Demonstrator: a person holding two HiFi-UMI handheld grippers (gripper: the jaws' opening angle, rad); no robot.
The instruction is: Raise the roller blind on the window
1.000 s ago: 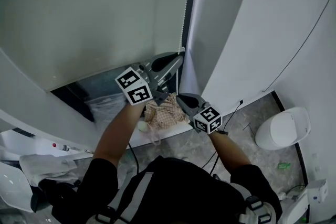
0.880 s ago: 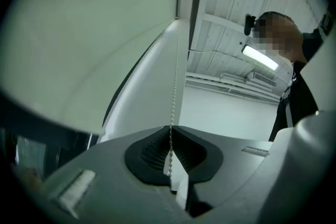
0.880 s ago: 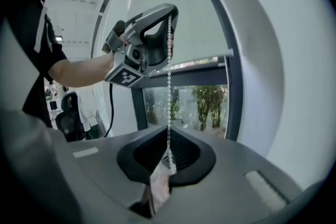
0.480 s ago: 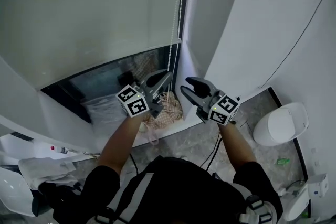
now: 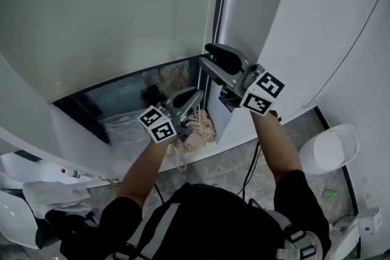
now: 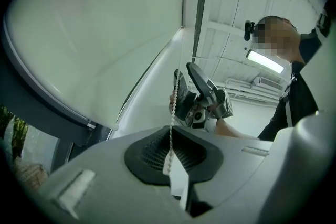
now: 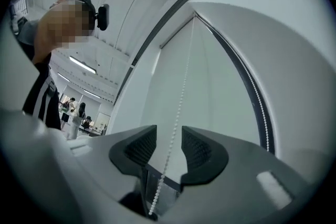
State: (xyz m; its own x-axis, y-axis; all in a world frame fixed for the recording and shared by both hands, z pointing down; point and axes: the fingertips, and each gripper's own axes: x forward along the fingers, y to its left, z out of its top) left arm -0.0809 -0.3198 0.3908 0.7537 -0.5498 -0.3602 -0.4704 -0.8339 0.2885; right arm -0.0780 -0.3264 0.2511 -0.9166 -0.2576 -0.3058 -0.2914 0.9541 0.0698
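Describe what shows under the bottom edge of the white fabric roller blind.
Under the white fabric roller blind a strip of dark window glass shows, with a beige checked cloth on the sill, partly covered by the left gripper. The blind hides the pane above.

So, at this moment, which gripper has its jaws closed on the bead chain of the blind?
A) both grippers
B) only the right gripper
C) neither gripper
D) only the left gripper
D: the left gripper has its pads pressed together on the bead chain, while the right gripper has just opened its jaws, and the chain runs free between them.
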